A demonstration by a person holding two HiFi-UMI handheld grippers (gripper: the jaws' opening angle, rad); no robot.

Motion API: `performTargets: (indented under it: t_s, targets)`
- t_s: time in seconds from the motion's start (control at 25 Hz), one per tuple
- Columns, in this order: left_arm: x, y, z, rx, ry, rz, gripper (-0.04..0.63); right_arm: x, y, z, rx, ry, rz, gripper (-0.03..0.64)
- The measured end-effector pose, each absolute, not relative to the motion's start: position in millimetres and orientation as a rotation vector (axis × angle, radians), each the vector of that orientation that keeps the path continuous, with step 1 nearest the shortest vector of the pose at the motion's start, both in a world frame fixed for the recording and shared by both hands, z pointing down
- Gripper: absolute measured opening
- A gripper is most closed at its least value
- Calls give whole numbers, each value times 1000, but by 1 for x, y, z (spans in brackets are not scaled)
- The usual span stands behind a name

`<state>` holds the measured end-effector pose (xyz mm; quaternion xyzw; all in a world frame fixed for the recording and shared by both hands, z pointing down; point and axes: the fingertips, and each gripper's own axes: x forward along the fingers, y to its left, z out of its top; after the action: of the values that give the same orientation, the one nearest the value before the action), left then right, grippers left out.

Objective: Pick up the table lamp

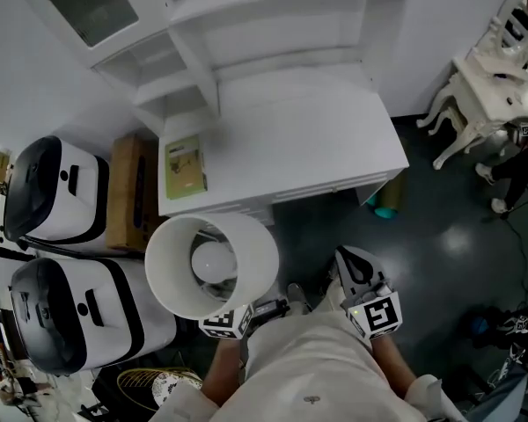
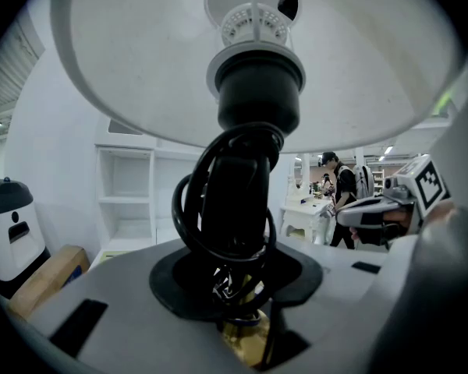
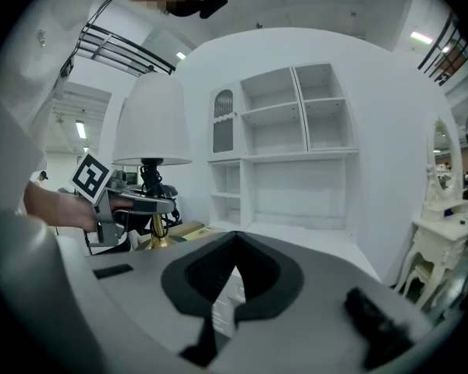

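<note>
The table lamp hangs off the floor in front of me, its white shade (image 1: pixel 172 275) seen from above with the bulb (image 1: pixel 213 260) inside. My left gripper (image 2: pixel 238 287) is shut on the lamp's stem (image 2: pixel 235 201), a black post with a black cord coiled round it and brass below. In the head view only its marker cube (image 1: pixel 227 323) shows under the shade. My right gripper (image 1: pixel 356 269) is to the right of the lamp, apart from it, shut with nothing in it. From the right gripper view (image 3: pixel 235 240) the lamp (image 3: pixel 152 123) stands upright at the left.
A white desk (image 1: pixel 334 148) with shelves behind stands ahead, with a green booklet (image 1: pixel 185 167) at its left end. A cardboard box (image 1: pixel 130 192) and two white-and-black appliances (image 1: pixel 57 190) (image 1: pixel 79 310) sit to the left. White ornate furniture (image 1: pixel 502 77) is at the far right. A teal object (image 1: pixel 385 209) lies on the dark floor.
</note>
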<state>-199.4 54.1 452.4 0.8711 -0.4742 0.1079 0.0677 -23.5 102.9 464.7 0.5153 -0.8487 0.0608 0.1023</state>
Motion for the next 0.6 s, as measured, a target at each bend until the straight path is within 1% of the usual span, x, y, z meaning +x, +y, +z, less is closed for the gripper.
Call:
performTargets:
  t_s: [0.2, 0.6]
  targets:
    - [-197, 75, 450, 2619, -1423, 306, 141, -25, 115, 462, 1475, -2528, 163, 11]
    - [-170, 94, 442, 2604, -1442, 287, 141, -9, 125, 448, 1412, -2576, 89, 11]
